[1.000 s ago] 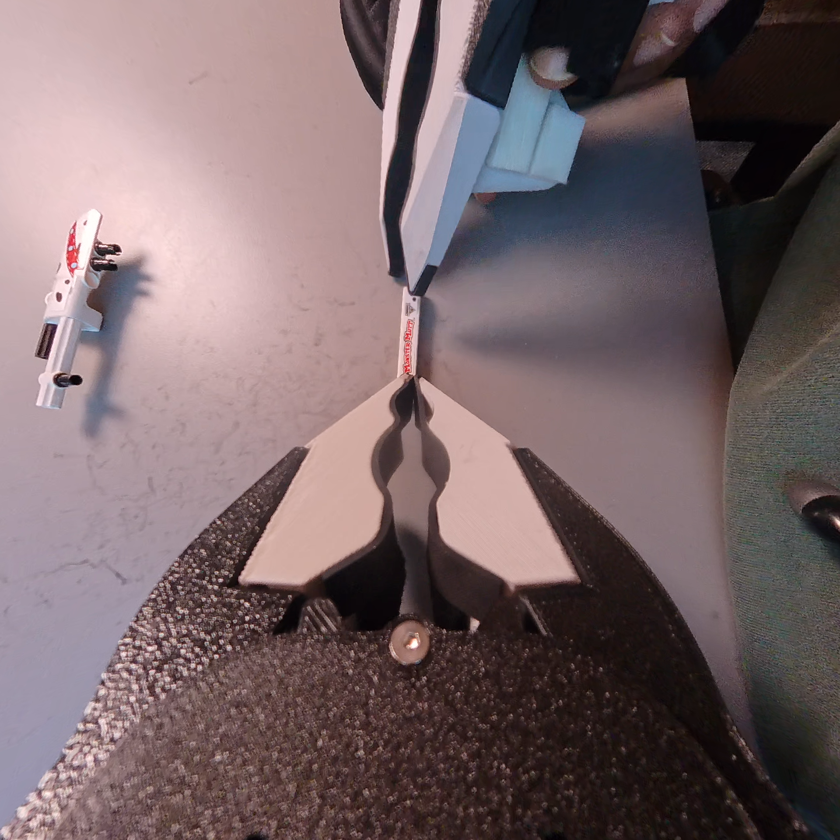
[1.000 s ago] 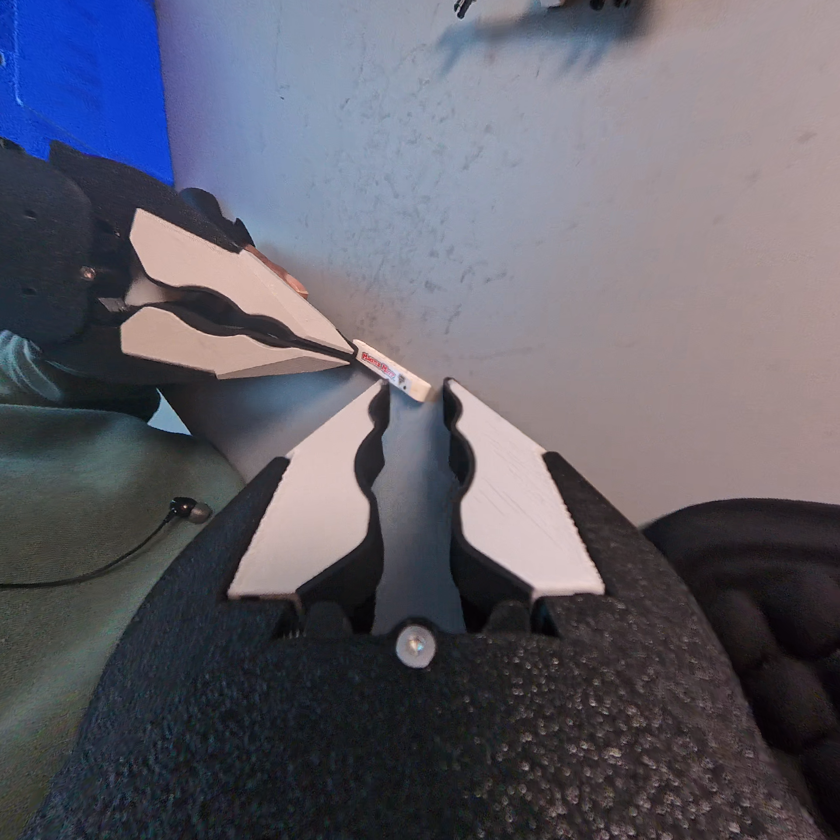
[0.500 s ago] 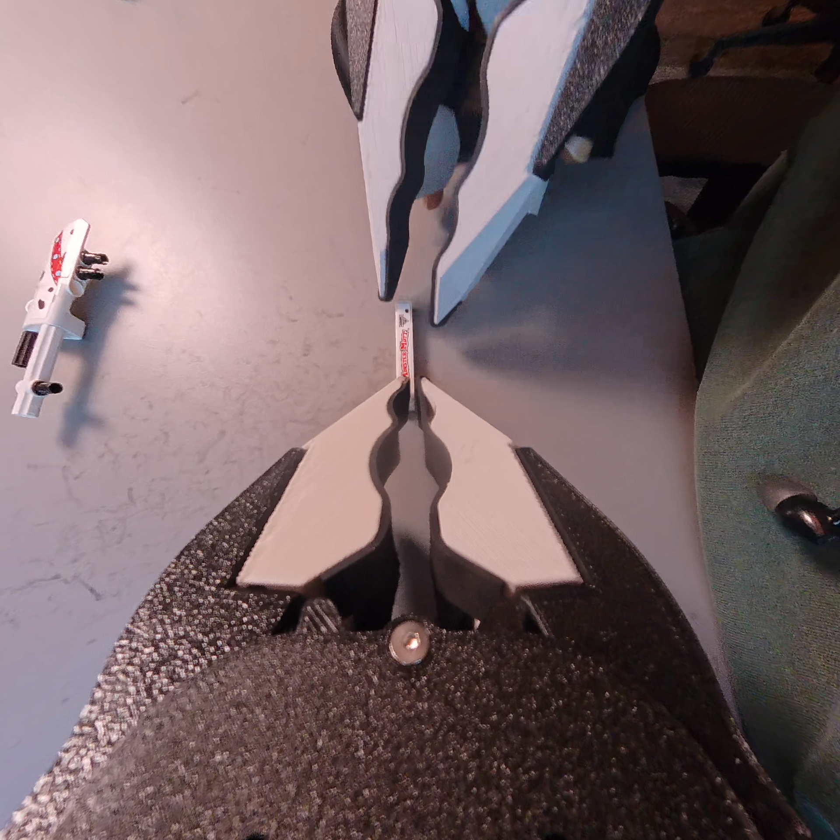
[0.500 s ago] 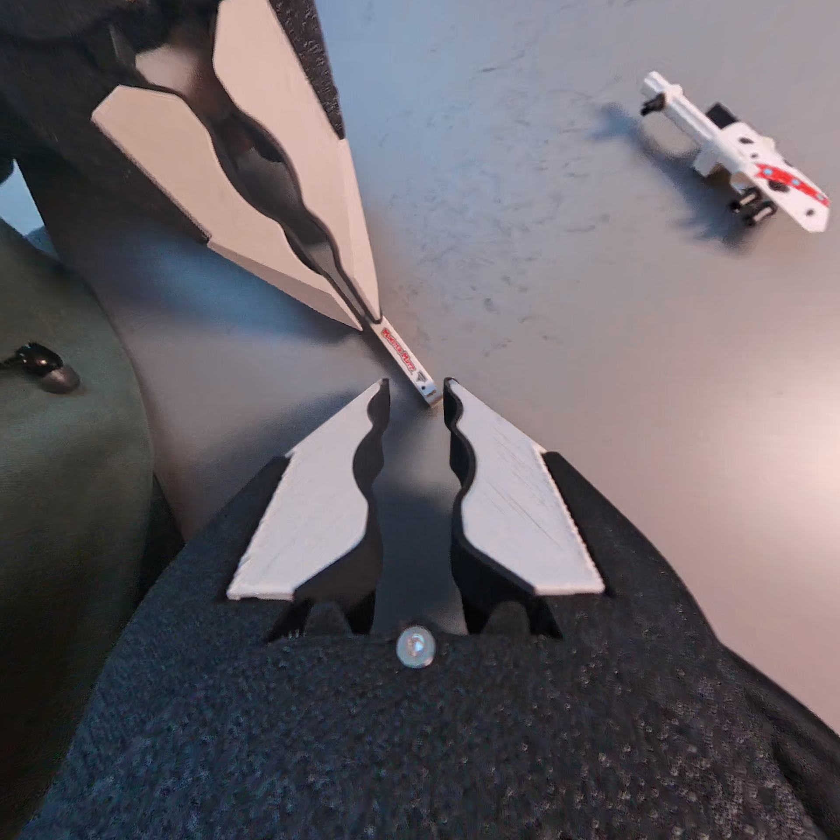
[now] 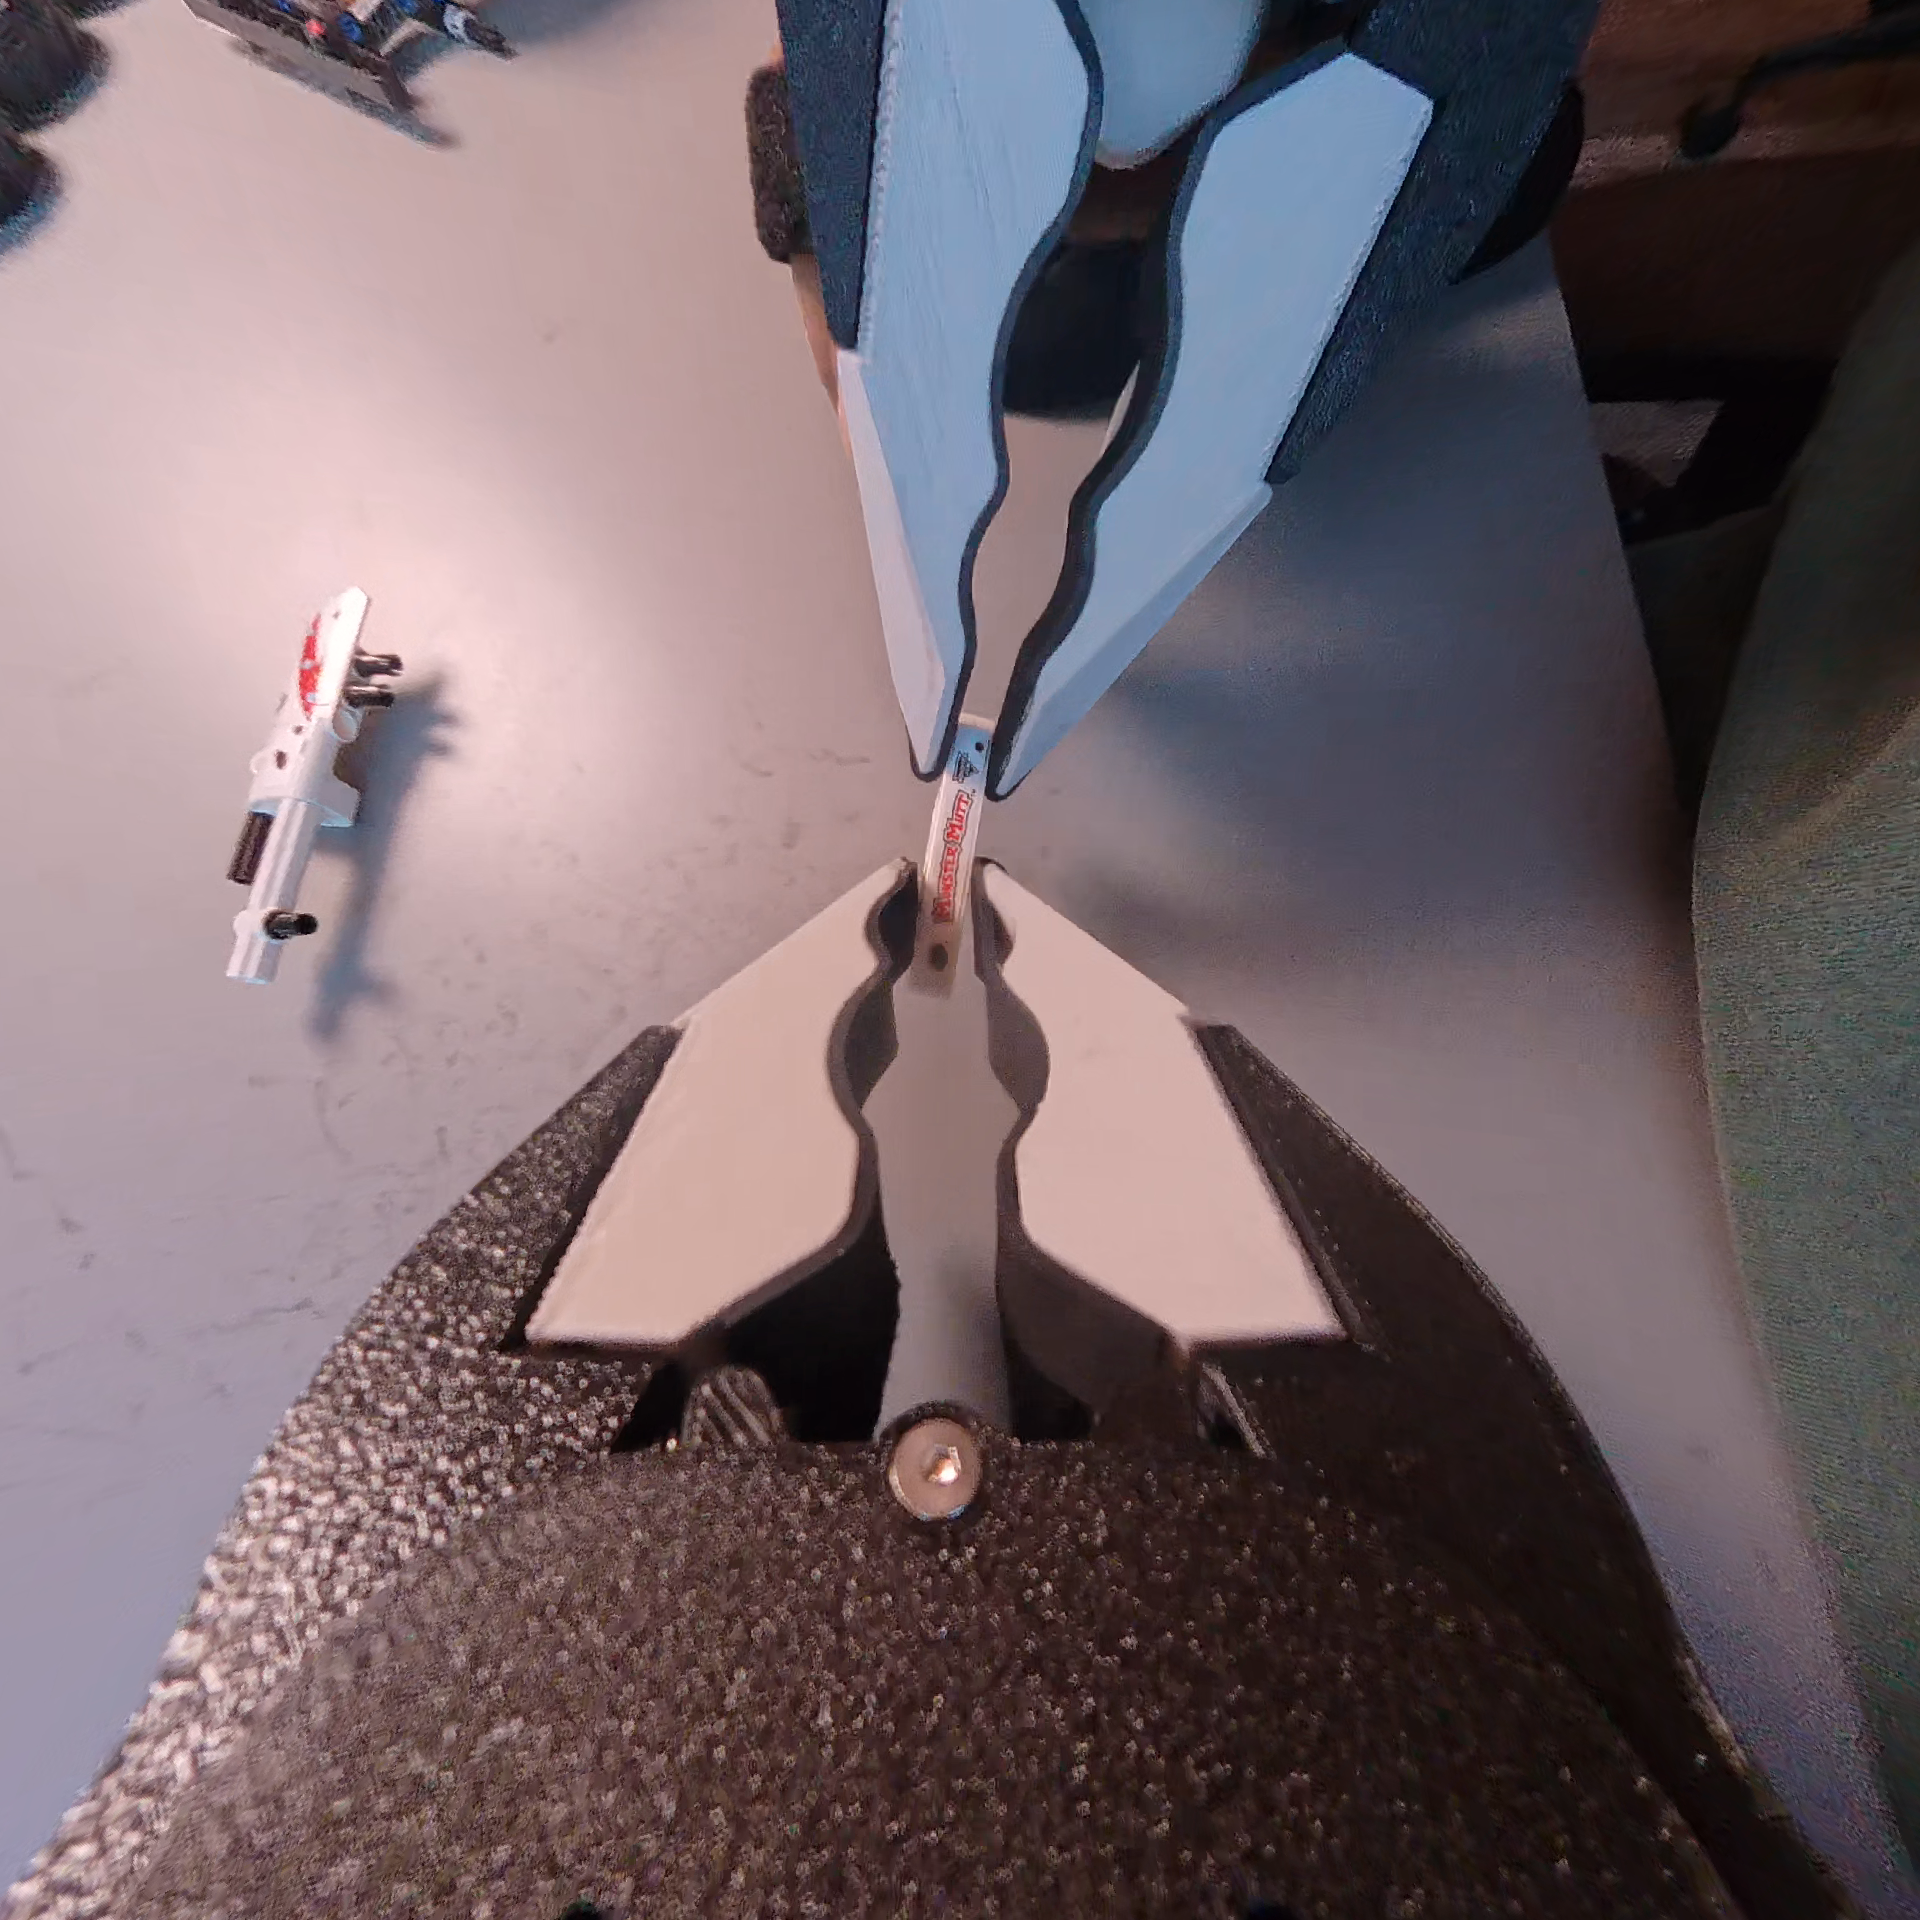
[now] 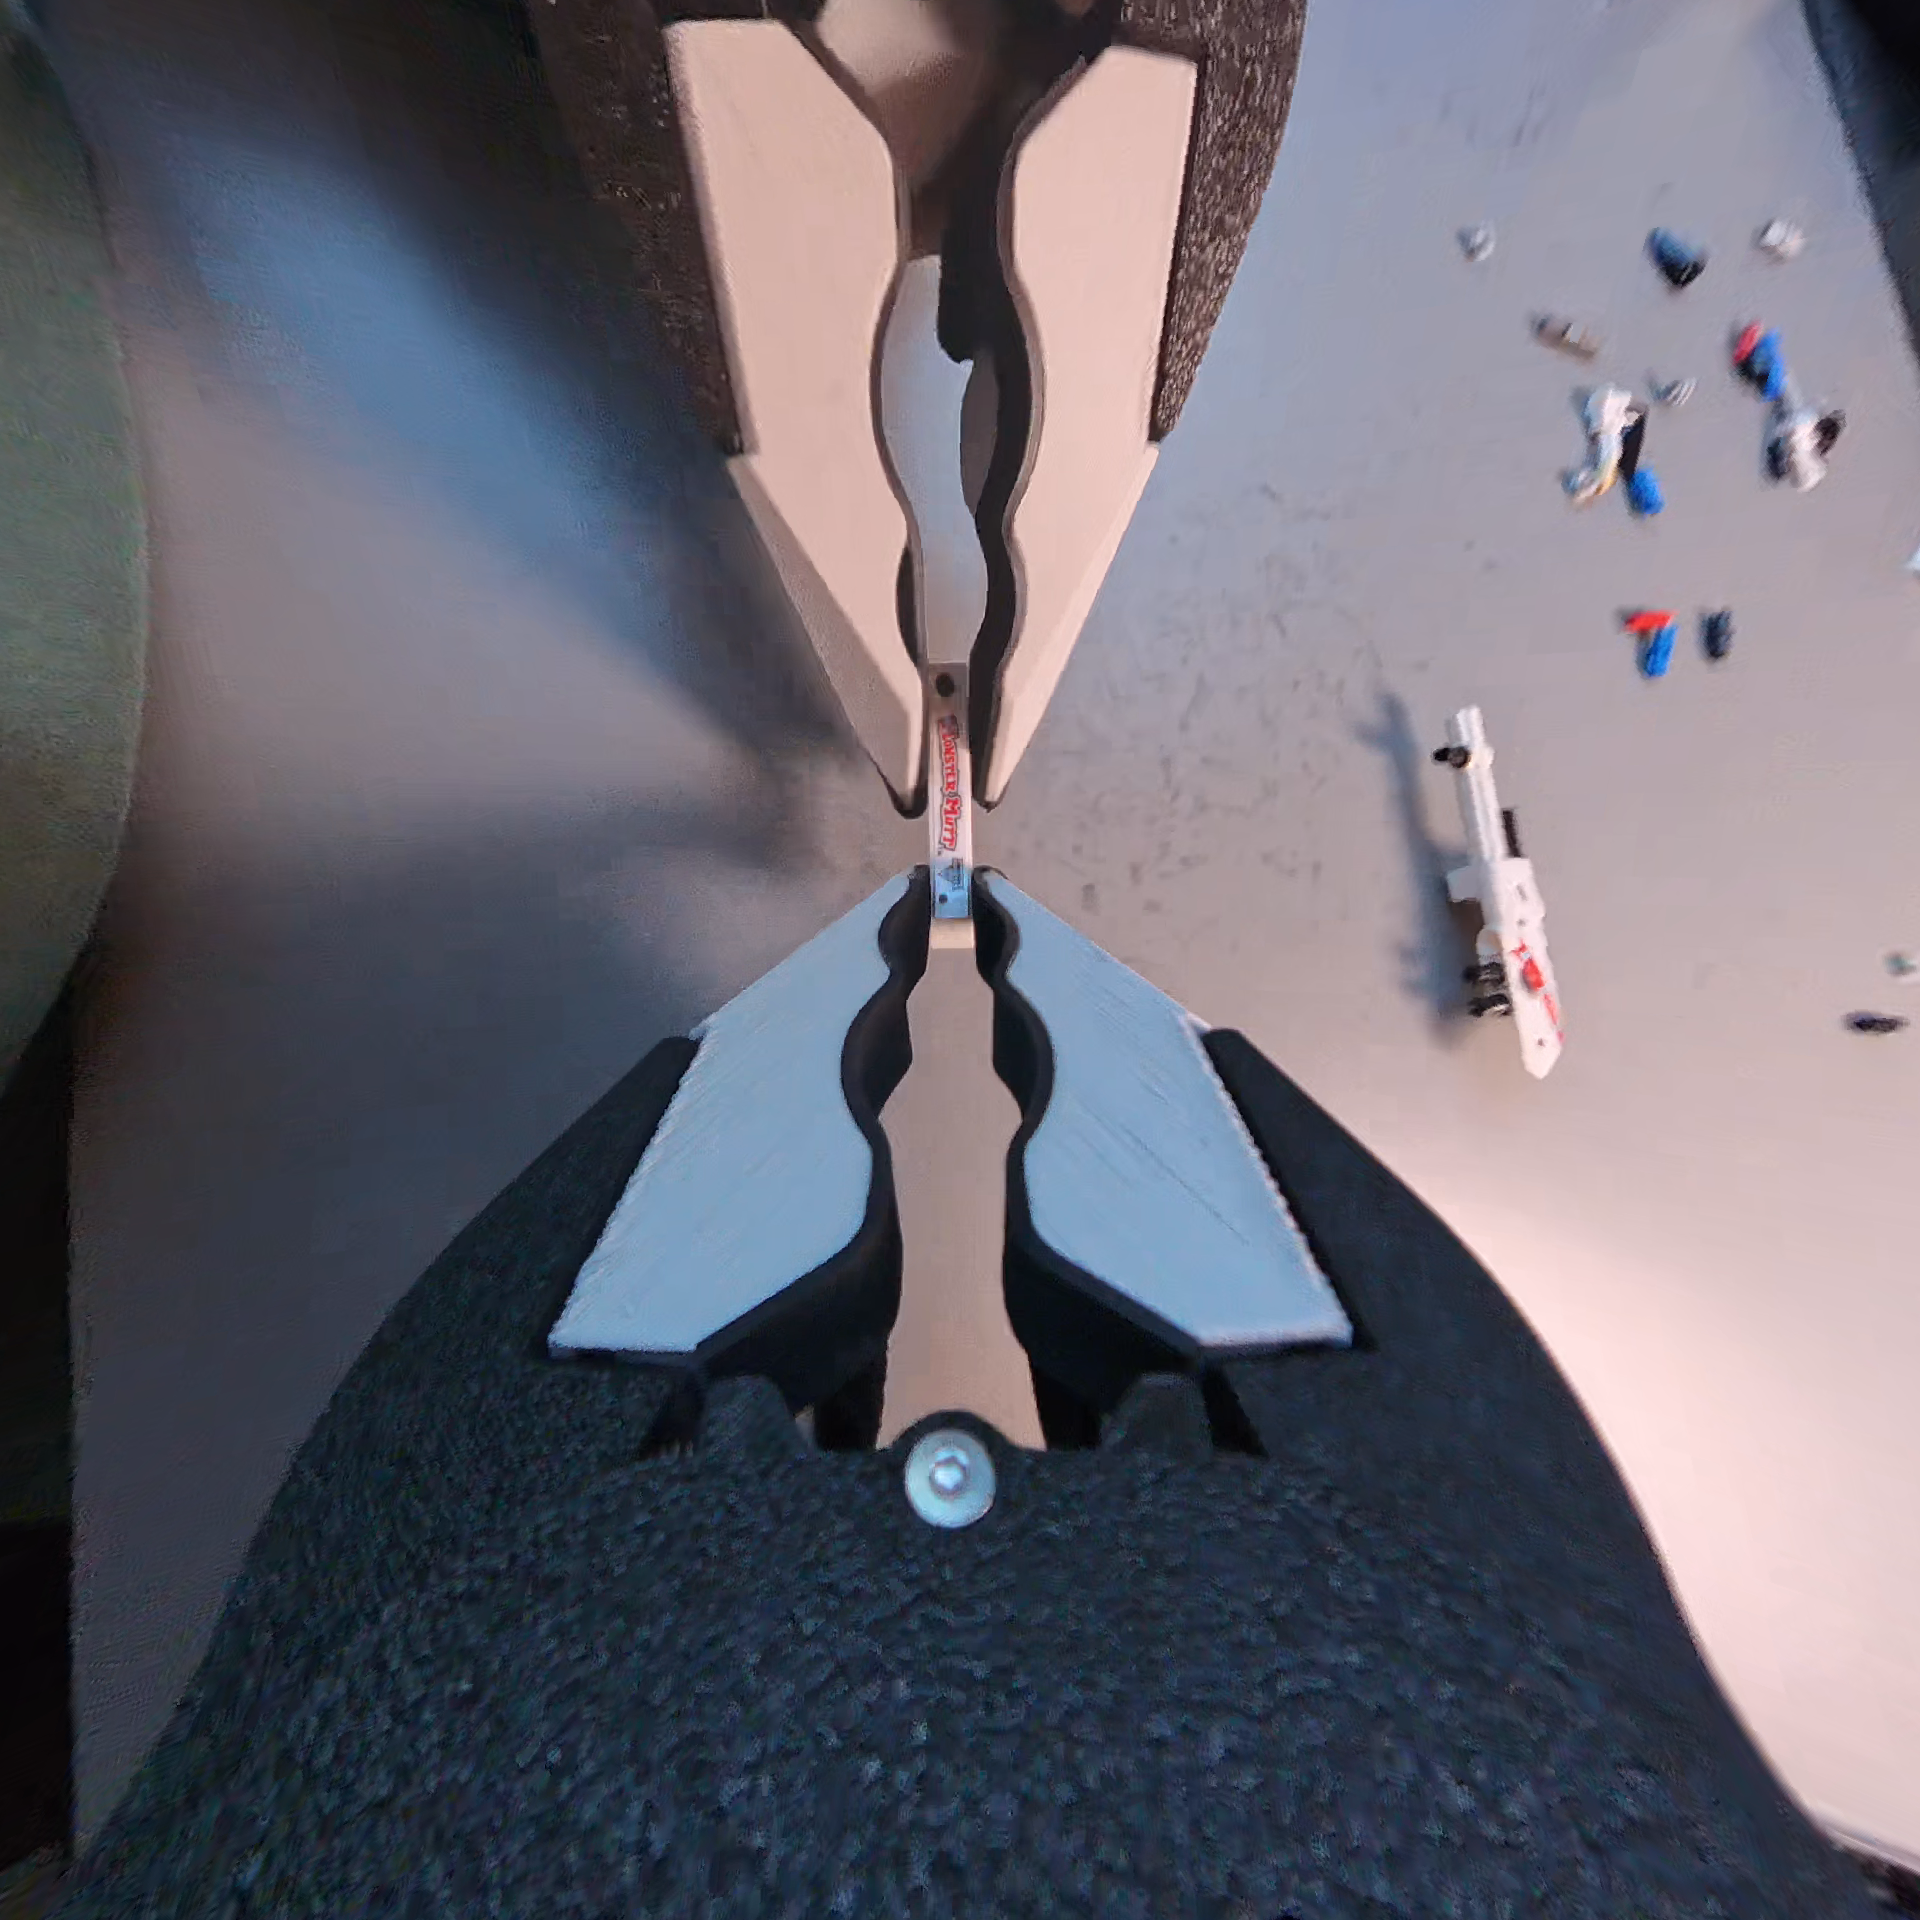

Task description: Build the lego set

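Note:
A narrow white printed tile (image 5: 954,842) hangs above the grey table (image 5: 582,436), bridging both grippers, which point tip to tip. My right gripper (image 6: 951,883) is shut on one end of the tile (image 6: 954,821); it shows from the front in the left wrist view (image 5: 961,774). My left gripper (image 5: 943,883) has its jaws slightly apart around the other end, which reaches in past the fingertips. A white built part with a red print and black pins (image 5: 296,790) lies on the table to the side, and also shows in the right wrist view (image 6: 1501,894).
Several small loose blue, red, white and grey pieces (image 6: 1662,416) lie scattered beyond the white part. A dark partly built model (image 5: 343,42) sits at the far table edge. A green garment (image 5: 1818,1039) borders the table edge close to the grippers. The grippers are tip to tip, or close to it.
The right gripper swung round to face the left one head-on and shut on the free end of the tile. The left jaws widened a little, and the tile now sits deeper between them.

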A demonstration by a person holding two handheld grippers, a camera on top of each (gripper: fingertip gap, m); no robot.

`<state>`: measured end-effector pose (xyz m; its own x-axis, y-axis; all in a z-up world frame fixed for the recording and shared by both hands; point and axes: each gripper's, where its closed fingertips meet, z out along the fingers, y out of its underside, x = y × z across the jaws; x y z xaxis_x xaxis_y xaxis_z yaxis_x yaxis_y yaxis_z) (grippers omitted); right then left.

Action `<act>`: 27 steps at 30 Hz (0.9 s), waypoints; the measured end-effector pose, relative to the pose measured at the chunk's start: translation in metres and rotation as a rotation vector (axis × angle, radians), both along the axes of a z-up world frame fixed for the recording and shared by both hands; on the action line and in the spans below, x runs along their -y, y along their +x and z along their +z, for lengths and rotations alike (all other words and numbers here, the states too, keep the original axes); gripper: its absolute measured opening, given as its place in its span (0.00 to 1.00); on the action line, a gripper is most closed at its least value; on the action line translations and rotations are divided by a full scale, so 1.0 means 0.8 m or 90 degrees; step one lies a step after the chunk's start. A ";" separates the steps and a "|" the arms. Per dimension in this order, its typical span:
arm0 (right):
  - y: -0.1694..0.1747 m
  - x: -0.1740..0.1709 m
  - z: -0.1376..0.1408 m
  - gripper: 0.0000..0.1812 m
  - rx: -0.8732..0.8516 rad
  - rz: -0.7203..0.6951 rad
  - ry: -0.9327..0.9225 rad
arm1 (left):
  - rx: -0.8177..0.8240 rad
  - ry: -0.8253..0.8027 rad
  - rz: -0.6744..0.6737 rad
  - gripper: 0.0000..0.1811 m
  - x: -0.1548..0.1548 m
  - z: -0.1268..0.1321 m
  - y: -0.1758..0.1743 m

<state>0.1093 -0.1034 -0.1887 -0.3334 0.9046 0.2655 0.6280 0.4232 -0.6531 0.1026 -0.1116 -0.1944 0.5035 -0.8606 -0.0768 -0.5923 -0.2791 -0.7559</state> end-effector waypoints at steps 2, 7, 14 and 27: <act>-0.004 -0.003 0.012 0.04 -0.031 0.019 0.025 | -0.001 0.029 -0.004 0.05 -0.003 0.009 -0.003; -0.010 -0.014 0.060 0.21 -0.113 -0.073 -0.293 | -0.025 0.222 0.010 0.04 -0.017 0.054 -0.014; -0.023 -0.016 0.088 0.07 -0.163 -0.107 -0.472 | -0.103 0.423 0.053 0.04 -0.027 0.093 -0.022; -0.033 -0.002 0.121 0.04 -0.301 0.103 -0.298 | 0.354 0.092 -0.013 0.04 -0.007 0.128 -0.022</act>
